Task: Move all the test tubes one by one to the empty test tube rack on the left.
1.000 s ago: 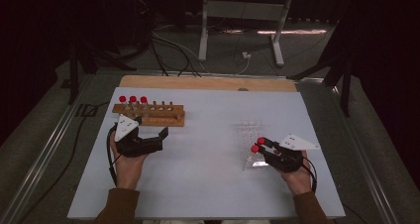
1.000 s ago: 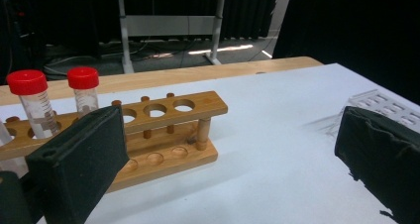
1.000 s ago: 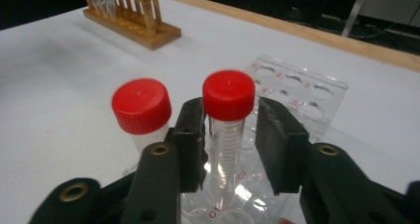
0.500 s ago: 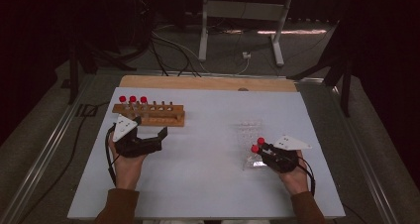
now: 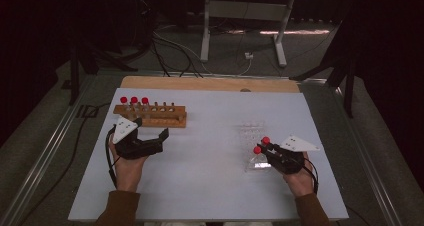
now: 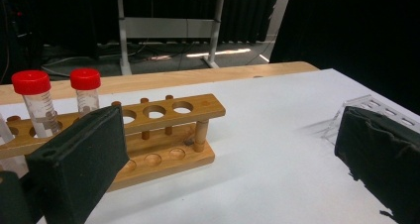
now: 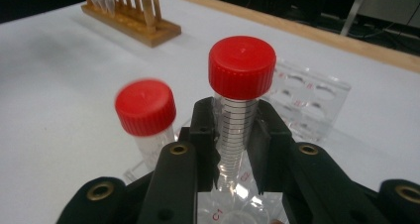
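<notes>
The wide white desk carries, at its far left, a long brown wooden rack with three red-capped clear tubes in its left holes; its right holes are free. Near the right side lies a small transparent plastic rack.

The left tool rests just in front of the wooden rack with its jaws spread wide and nothing between them. The right tool stands at the near end of the transparent rack, and its jaws are pressed together on a clear graduated tube with a red screw cap. This tube stands upright in the transparent rack, so its long axis points up and the grip is on the body under the cap. A second red-capped tube stands just beside it, untouched.

The wooden rack lies far to the left of the held tube, and the left hand is nearer to it. I judge that the coming move is a straight lift.

Compared with one second ago, both hands keep their places; the right jaws have just been closing around the tube.
</notes>
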### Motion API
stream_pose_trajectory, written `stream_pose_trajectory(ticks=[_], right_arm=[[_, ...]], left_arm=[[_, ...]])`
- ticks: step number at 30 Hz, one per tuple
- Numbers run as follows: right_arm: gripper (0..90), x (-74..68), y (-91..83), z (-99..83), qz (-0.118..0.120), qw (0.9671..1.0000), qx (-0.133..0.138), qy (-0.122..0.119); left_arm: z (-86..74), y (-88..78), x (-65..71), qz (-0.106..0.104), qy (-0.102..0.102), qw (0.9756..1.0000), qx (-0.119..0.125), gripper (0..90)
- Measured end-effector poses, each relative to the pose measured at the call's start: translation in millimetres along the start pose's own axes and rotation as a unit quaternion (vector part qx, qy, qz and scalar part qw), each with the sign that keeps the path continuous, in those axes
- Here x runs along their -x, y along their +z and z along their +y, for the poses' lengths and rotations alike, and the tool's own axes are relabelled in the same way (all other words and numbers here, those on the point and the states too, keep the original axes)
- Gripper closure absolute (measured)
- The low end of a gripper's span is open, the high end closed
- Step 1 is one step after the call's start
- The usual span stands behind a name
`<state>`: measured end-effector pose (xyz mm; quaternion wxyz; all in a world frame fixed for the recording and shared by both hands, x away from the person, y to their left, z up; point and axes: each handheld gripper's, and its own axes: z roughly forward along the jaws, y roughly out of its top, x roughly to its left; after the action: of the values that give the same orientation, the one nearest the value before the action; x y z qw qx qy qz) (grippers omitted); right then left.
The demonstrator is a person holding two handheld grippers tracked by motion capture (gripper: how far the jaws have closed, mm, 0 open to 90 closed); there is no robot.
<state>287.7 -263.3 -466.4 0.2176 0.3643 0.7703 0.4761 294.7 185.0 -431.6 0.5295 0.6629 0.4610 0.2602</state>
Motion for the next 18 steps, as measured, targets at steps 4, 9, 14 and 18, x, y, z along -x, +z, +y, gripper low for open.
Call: stream_pose_trajectory(ticks=[4, 9, 14, 18], right_arm=[[74.2, -0.7, -4.1, 6.1, -0.004, 1.0000, -0.001, 0.003], [74.3, -1.2, -8.6, 11.0, -0.006, 1.0000, 0.002, 0.007], [74.3, -0.3, -15.6, 16.2, -0.005, 0.9999, 0.010, 0.011], [74.3, 1.6, -25.4, 22.1, -0.008, 0.9997, 0.021, 0.013]], left_arm=[[0.3, -0.4, 0.2, -0.001, 0.000, 1.0000, 0.000, 0.6], [0.5, -0.8, 0.6, -0.002, 0.002, 1.0000, -0.001, 0.6], [0.4, -1.2, 0.3, -0.003, 0.001, 1.0000, -0.001, 0.6], [1.1, -1.7, 0.9, -0.005, 0.001, 1.0000, 0.001, 0.6]])
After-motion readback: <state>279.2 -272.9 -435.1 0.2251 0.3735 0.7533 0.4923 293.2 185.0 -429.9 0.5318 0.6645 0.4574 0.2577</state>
